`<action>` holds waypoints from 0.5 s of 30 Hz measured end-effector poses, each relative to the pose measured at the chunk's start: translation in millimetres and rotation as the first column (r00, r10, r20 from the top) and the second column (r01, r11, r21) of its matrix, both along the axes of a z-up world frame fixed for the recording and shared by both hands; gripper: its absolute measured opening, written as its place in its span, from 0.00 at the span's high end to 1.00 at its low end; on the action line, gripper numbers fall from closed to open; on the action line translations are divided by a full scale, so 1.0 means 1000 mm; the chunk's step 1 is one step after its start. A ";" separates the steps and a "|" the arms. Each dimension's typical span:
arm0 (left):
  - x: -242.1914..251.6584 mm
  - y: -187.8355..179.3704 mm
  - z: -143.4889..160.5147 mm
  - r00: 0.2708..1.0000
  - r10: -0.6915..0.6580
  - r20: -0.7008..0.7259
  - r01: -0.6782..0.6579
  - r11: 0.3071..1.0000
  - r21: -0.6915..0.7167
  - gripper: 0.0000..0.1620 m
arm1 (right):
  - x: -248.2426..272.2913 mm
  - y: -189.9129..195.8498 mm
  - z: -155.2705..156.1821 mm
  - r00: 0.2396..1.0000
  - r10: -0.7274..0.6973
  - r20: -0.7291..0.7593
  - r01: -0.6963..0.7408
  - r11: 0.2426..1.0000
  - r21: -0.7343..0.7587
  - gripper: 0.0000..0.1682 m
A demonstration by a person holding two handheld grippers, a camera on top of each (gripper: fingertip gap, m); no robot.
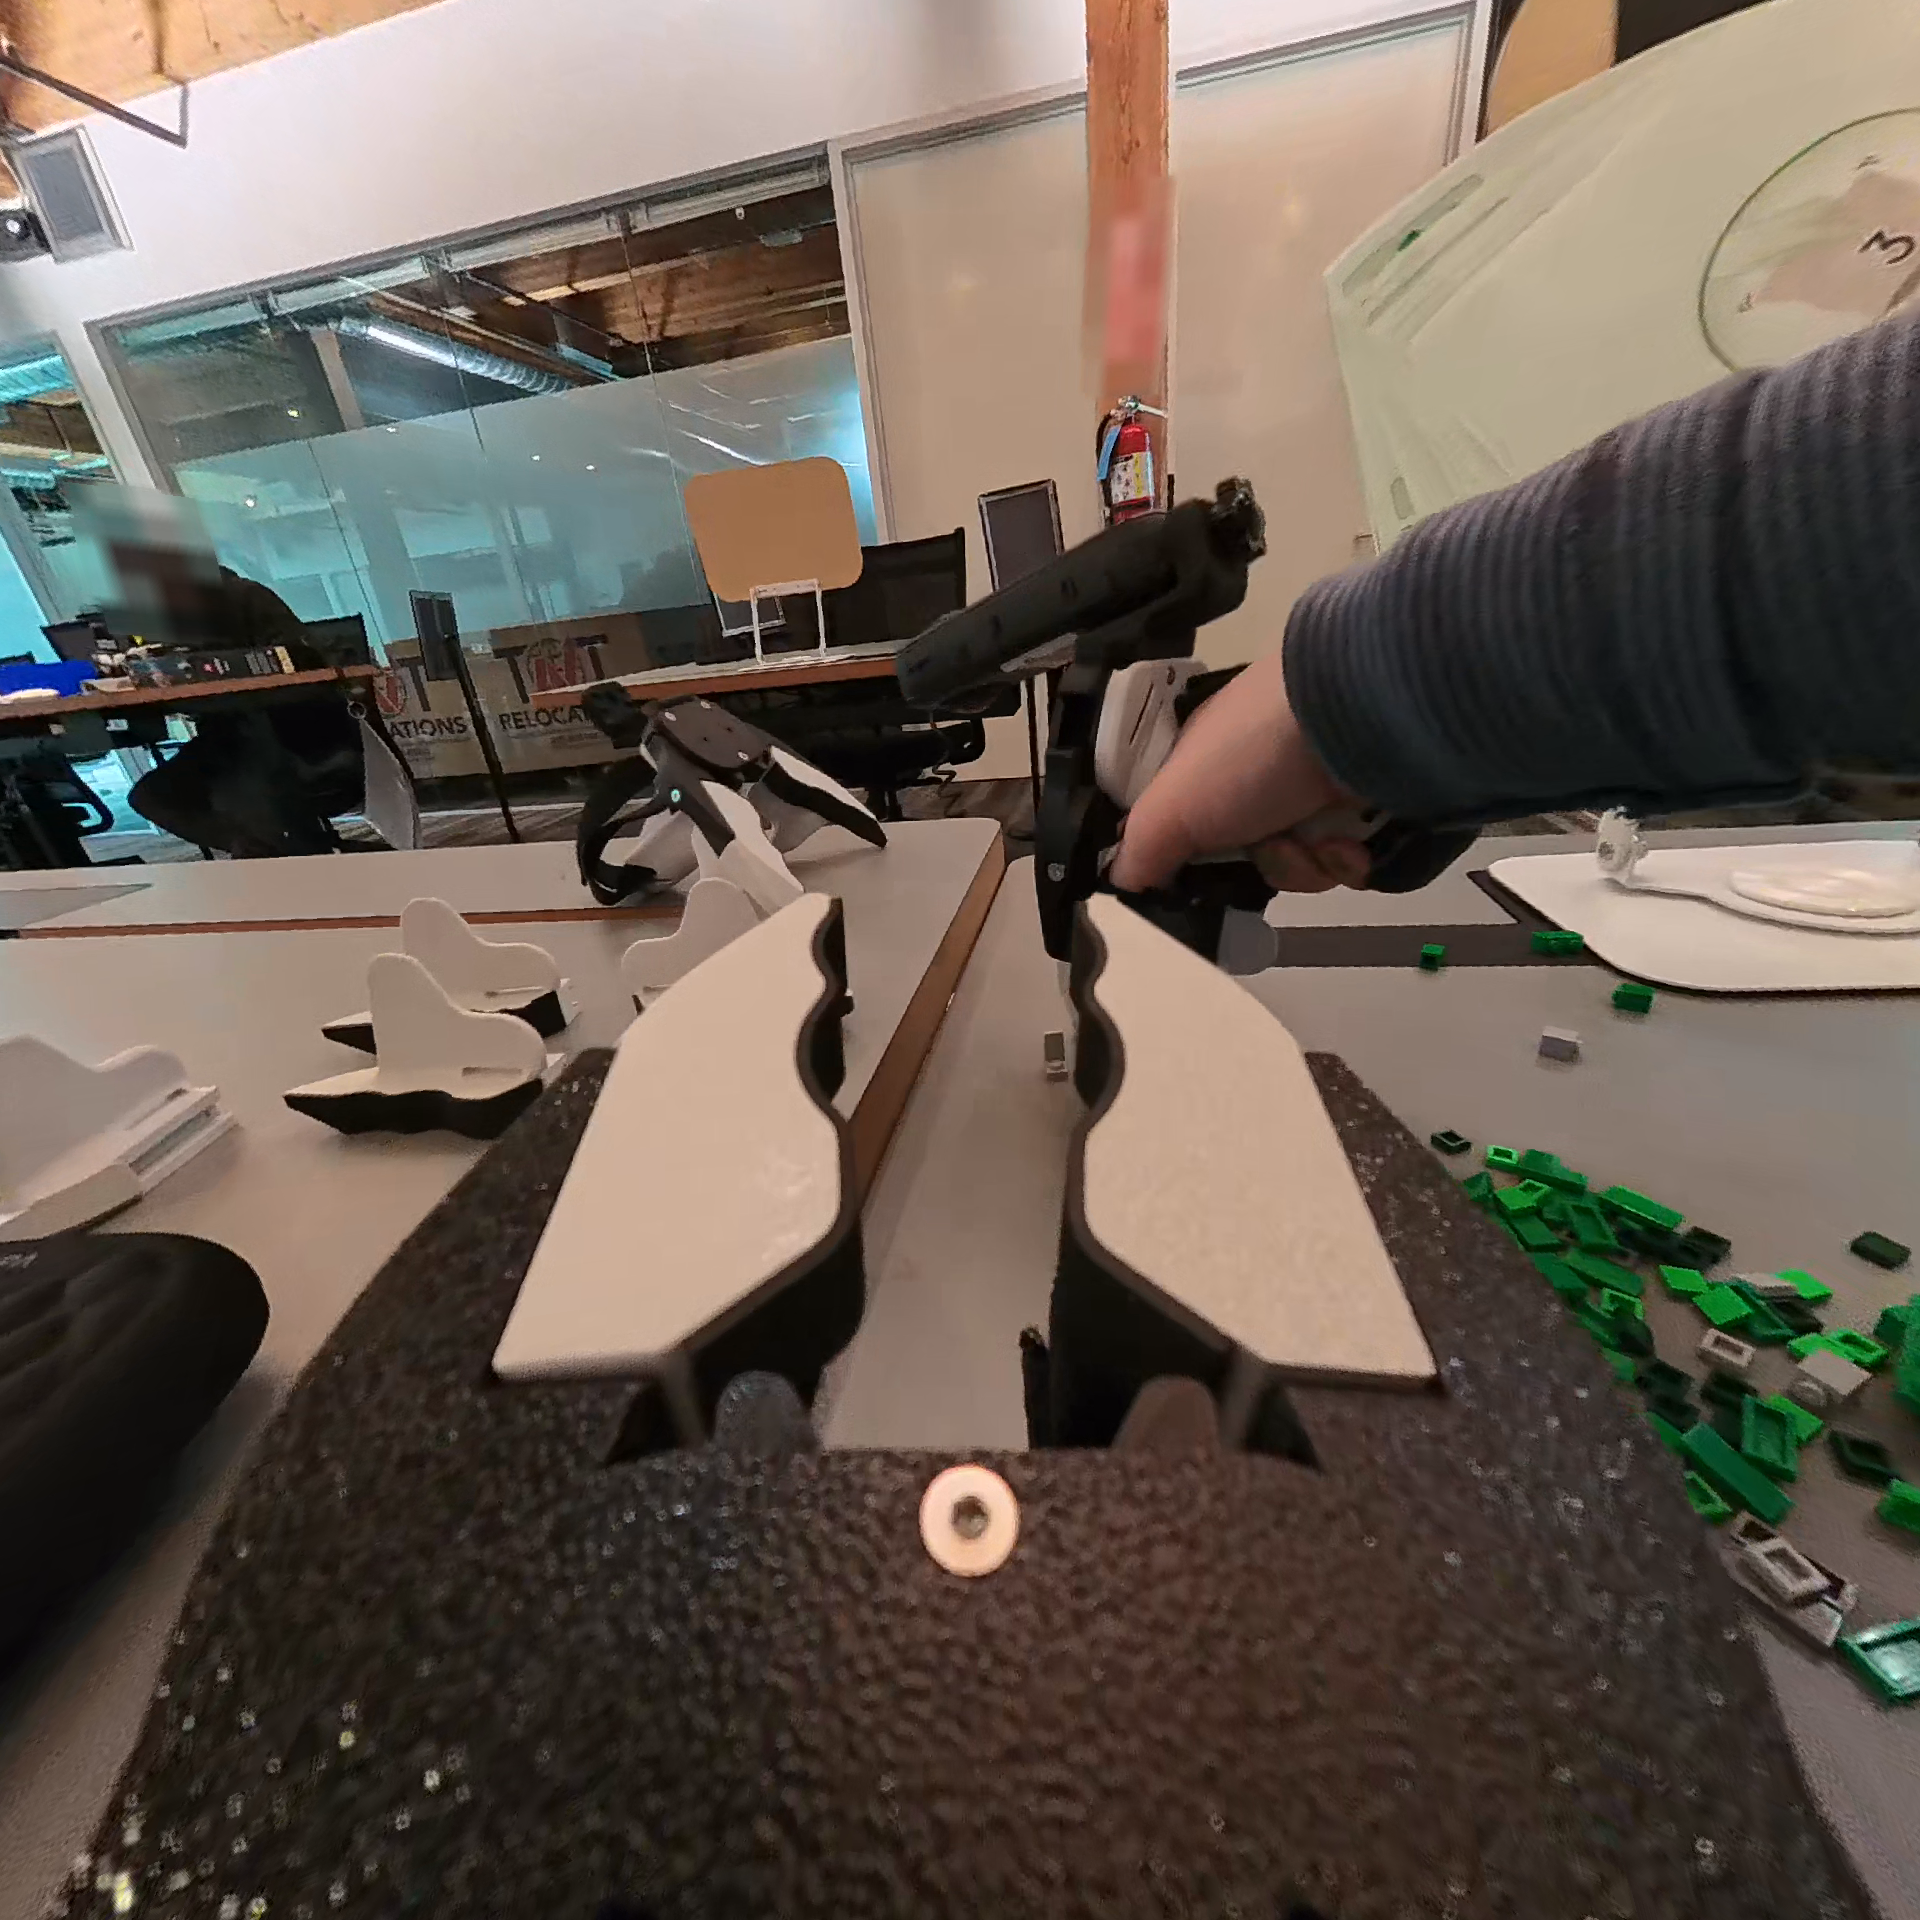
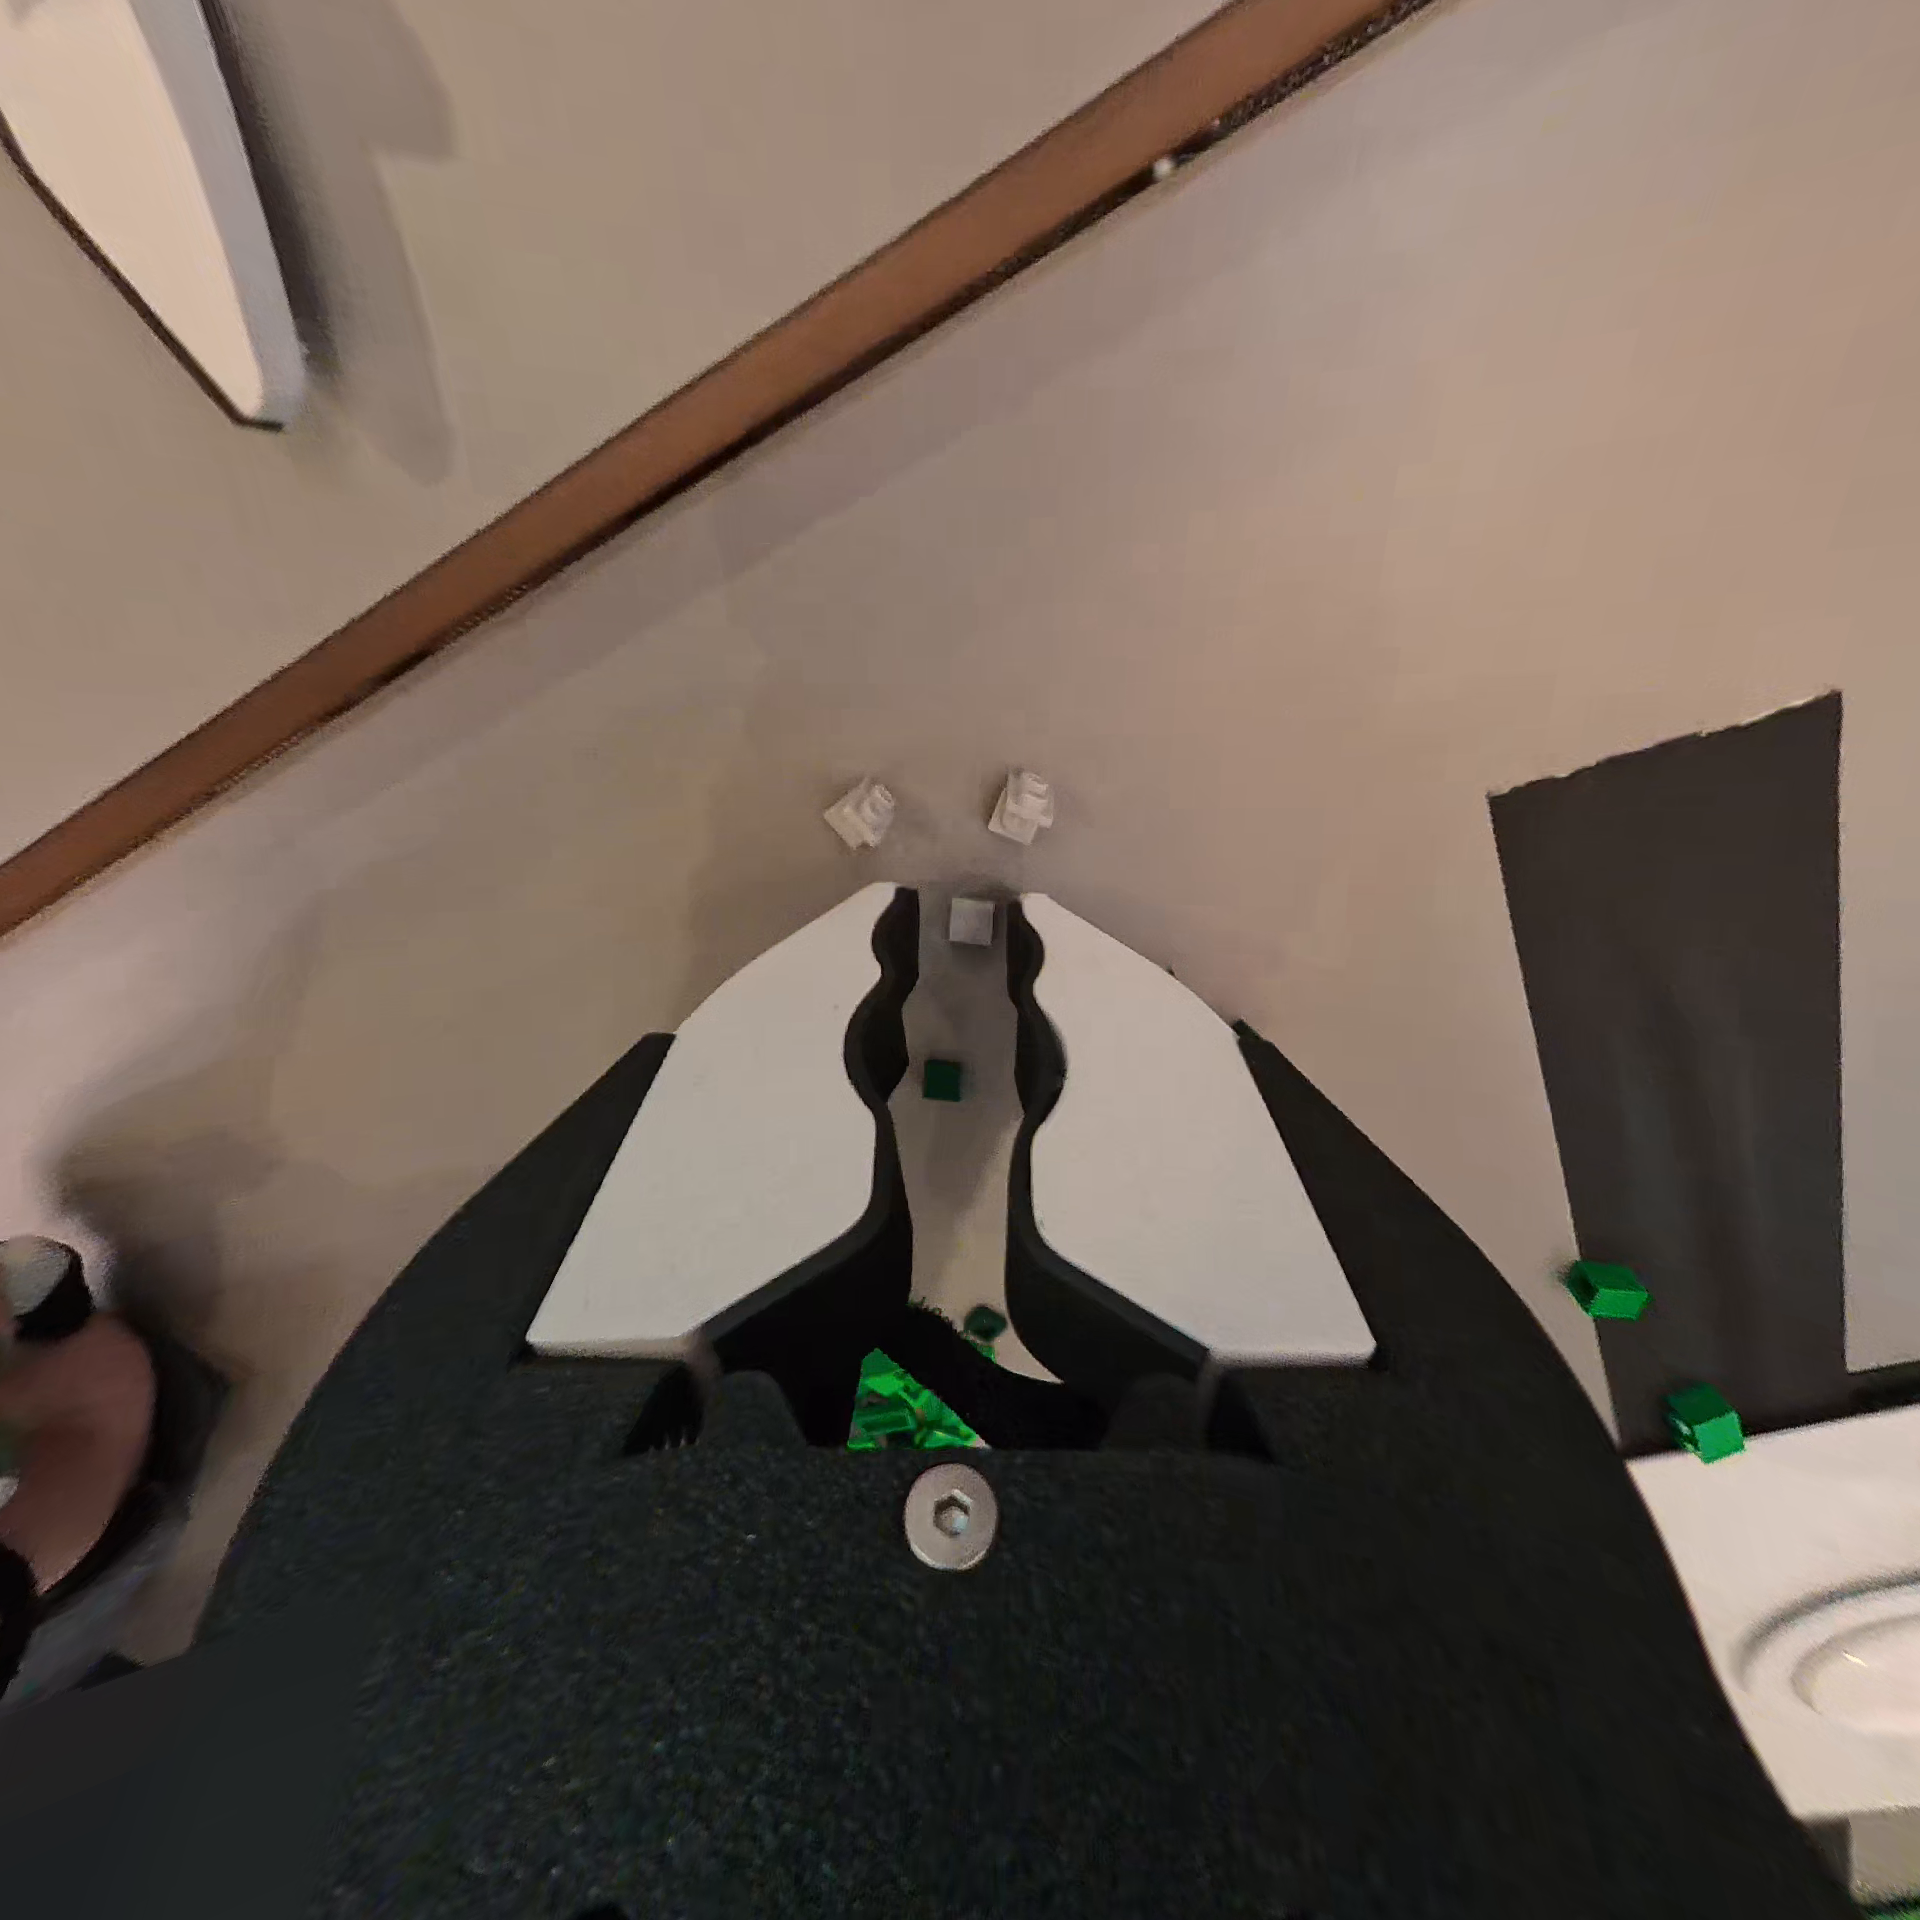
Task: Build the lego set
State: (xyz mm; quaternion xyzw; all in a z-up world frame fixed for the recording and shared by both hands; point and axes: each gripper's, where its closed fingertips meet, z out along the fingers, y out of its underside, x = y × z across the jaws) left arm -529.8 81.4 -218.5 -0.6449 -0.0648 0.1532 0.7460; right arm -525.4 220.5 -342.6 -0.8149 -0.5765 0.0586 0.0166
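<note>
My right gripper (image 2: 961,899) points down at the grey table, jaws a little apart. A small grey brick (image 2: 971,921) lies between its tips, with a thin gap on each side. Two pale small bricks (image 2: 860,811) (image 2: 1021,806) lie just beyond the tips, and a green brick (image 2: 941,1081) lies on the table under the fingers. My left gripper (image 1: 961,925) is open and empty, low over the table. Ahead of it a hand (image 1: 1226,800) holds the right gripper's black body (image 1: 1081,623). A small grey brick (image 1: 1055,1049) lies beside it. A pile of green bricks (image 1: 1662,1299) lies to the right.
A brown table seam (image 1: 914,1049) runs ahead, also in the right wrist view (image 2: 727,416). Spare white fingers (image 1: 457,1029) and a spare gripper (image 1: 717,769) lie to the left. A white board (image 1: 1714,945) lies at the far right, by a dark tape strip (image 2: 1683,1039). My hands' fingertips stand some 20 cm from each other.
</note>
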 end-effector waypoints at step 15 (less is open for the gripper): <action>-0.004 -0.001 0.002 0.999 -0.020 0.046 0.018 0.999 0.027 0.75 | 0.036 -0.023 0.018 0.996 0.069 0.056 -0.065 0.996 -0.067 0.93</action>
